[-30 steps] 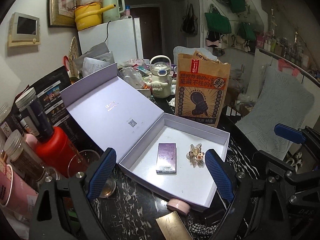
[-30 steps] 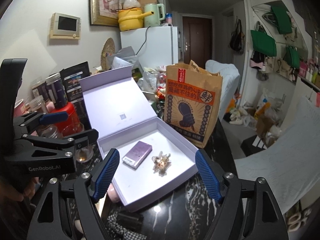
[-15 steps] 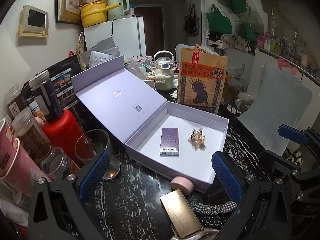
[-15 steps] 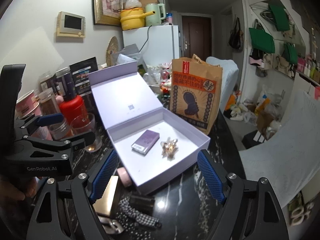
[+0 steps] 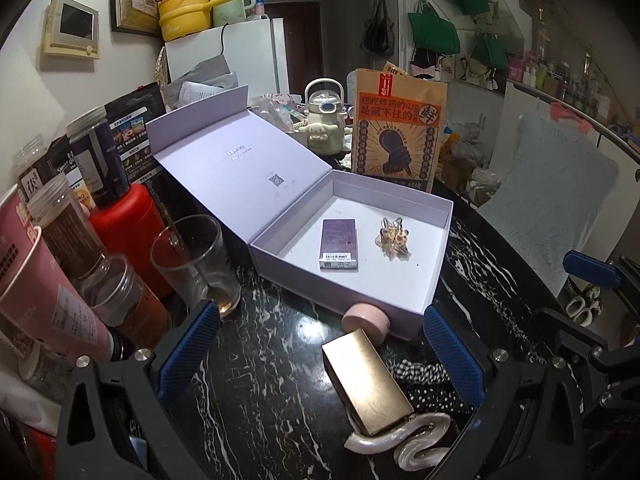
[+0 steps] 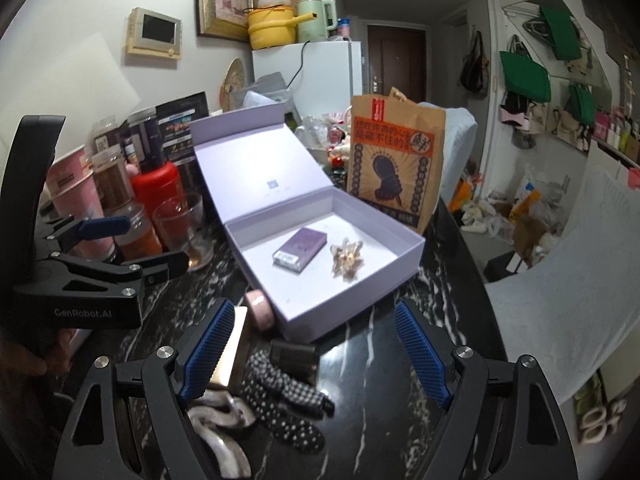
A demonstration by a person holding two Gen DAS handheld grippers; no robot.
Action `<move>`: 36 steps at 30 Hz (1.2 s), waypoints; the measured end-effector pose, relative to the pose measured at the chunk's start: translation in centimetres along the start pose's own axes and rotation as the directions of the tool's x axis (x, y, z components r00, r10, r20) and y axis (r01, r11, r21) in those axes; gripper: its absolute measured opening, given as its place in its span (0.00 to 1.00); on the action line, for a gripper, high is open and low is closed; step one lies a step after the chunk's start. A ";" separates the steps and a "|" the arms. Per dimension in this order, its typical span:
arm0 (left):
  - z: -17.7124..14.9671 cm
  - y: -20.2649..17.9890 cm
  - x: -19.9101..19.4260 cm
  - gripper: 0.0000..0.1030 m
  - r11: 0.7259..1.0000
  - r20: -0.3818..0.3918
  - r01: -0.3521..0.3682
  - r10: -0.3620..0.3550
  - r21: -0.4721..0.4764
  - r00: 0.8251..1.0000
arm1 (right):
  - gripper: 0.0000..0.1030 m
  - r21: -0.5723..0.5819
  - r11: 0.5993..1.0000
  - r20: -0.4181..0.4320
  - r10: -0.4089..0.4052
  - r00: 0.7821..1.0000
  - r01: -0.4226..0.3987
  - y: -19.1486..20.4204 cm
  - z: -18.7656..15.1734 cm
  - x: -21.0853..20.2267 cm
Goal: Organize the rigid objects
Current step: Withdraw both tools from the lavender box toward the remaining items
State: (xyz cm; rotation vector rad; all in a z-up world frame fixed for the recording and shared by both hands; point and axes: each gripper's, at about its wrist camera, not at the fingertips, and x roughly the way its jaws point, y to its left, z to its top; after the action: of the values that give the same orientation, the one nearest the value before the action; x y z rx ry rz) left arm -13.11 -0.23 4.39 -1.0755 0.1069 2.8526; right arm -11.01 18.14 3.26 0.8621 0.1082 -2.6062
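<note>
Left gripper (image 5: 318, 354): you hold it low over the black marble table (image 5: 264, 380), jaws spread wide, nothing between them; the gold box (image 5: 366, 384) lies in the gap, untouched.
Right gripper (image 6: 310, 356): also low and level, jaws wide apart and empty, aimed at the near corner of the lilac box (image 6: 400, 270).
Lilac box: lid propped open toward the back-left; inside lie a purple card pack (image 5: 339, 243) and, just beside it, a clear star-shaped clip (image 5: 393, 237), apart from each other.
Loose items: pink round case (image 5: 366, 322) touching the lilac box's front wall; the gold box rests on a pearly wavy clip (image 5: 400, 438); a checked scrunchie (image 6: 286, 392) next to them.
Table, left edge: drinking glass (image 5: 196, 256), red bottle (image 5: 132, 232), jars.
Room: printed paper bag (image 5: 398, 130) behind the lilac box; white fridge (image 5: 240, 56) at the back wall.
Right view only: a dark small box (image 6: 294, 360) beside the scrunchie, and your left gripper's body from the side.
Left view only: cream kettle (image 5: 325, 120) behind the lid.
</note>
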 end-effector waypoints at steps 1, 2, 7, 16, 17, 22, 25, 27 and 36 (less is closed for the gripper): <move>-0.3 0.1 0.0 1.00 1.000 -0.005 0.006 -0.006 -0.004 1.000 | 0.81 0.002 1.000 -0.005 0.008 1.000 -0.008 0.1 -0.3 0.1; -0.5 0.2 0.0 1.00 1.000 -0.008 0.012 -0.012 -0.010 1.000 | 0.81 0.005 1.000 -0.010 0.019 1.000 -0.019 0.2 -0.6 0.2; -1.8 0.7 0.0 1.00 0.999 -0.024 0.029 -0.030 -0.030 0.999 | 0.81 0.006 0.997 -0.025 0.073 0.997 -0.072 0.8 -2.3 0.6; -4.7 2.4 1.2 1.00 0.994 -0.071 0.072 -0.078 -0.076 0.994 | 0.81 -0.001 0.986 -0.083 0.165 0.983 -0.166 2.6 -5.3 2.5; -4.9 2.6 1.4 1.00 0.994 -0.078 0.077 -0.084 -0.083 0.993 | 0.80 0.004 0.984 -0.090 0.178 0.980 -0.179 2.6 -5.6 2.7; -6.1 3.3 2.3 1.00 0.990 -0.095 0.092 -0.102 -0.107 0.990 | 0.78 -0.007 0.972 -0.138 0.232 0.963 -0.235 3.4 -7.2 3.7; -6.9 3.4 2.6 1.00 0.990 -0.103 0.101 -0.112 -0.100 0.988 | 0.77 -0.009 0.964 -0.155 0.262 0.953 -0.266 3.9 -7.9 4.1; -7.2 3.2 2.8 1.00 0.991 -0.115 0.107 -0.117 -0.086 0.987 | 0.76 -0.012 0.957 -0.165 0.283 0.945 -0.289 4.3 -8.2 4.5; -7.9 3.6 3.2 1.00 0.988 -0.126 0.129 -0.139 -0.079 0.982 | 0.64 -0.049 0.940 -0.216 0.321 0.922 -0.338 5.9 -8.8 6.9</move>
State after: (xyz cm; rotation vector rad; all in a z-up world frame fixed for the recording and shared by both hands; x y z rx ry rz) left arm -10.68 -4.42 -3.51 -1.2337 -0.0557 2.6837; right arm -8.89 12.08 -7.67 1.0203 0.1179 -2.1805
